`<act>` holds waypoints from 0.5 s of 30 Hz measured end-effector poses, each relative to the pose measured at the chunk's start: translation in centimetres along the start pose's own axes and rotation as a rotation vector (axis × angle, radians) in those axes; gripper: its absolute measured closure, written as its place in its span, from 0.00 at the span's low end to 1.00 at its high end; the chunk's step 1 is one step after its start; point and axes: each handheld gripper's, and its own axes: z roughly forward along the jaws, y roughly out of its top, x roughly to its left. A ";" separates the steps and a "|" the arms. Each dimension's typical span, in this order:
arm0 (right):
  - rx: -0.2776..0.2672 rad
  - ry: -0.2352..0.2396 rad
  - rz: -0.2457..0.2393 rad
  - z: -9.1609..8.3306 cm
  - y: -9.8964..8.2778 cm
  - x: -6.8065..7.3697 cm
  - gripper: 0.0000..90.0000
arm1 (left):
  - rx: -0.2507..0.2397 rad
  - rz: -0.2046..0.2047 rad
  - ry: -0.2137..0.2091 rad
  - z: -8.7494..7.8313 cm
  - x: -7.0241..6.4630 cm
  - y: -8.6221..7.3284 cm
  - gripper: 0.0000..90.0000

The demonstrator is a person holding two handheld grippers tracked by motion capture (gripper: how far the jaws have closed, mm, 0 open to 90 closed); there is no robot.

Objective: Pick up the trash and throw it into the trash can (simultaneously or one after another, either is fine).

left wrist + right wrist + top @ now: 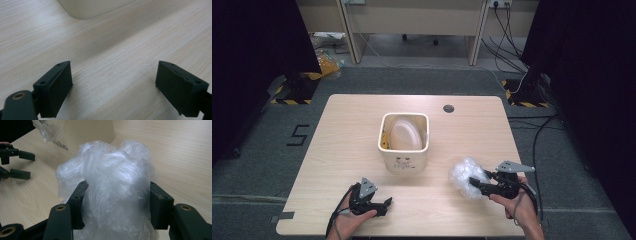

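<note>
A crumpled clear plastic bag (468,176) (112,185) sits at the front right of the table, squeezed between the two jaws of my right gripper (477,184) (116,205), which is shut on it. A cream square bin (404,142) stands in the middle of the table with a pale rounded object (405,134) inside. My left gripper (384,204) (113,87) rests low at the front left, jaws wide open over bare wood with nothing between them. The bin's lower corner (92,8) lies just ahead of the left gripper.
The wooden table (342,135) has a small dark round grommet (448,108) at its back edge. A bit of clear plastic (48,130) hangs by the bin in the right gripper view. Dark curtains, cables and a desk stand beyond the table.
</note>
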 end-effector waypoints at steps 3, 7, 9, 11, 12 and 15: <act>-0.008 -0.001 -0.003 -0.1 0.4 0.0 0.49 | 0.000 0.000 0.001 0.0 0.0 0.0 0.15; -0.021 -0.001 -0.007 -0.3 0.9 0.2 0.49 | 0.000 0.000 0.000 0.0 0.0 0.0 0.15; -0.027 0.001 -0.010 -0.3 1.1 0.3 0.49 | 0.000 0.000 0.001 0.0 0.0 0.0 0.15; -0.031 0.001 -0.014 -0.3 1.4 0.4 0.49 | 0.000 0.000 0.000 0.0 0.0 0.0 0.15; -0.033 0.002 -0.015 -0.2 1.5 0.4 0.49 | 0.001 0.001 0.001 0.0 0.0 0.0 0.15; -0.043 0.005 -0.020 -0.2 2.1 0.6 0.49 | -0.001 -0.001 0.000 0.0 0.0 0.0 0.15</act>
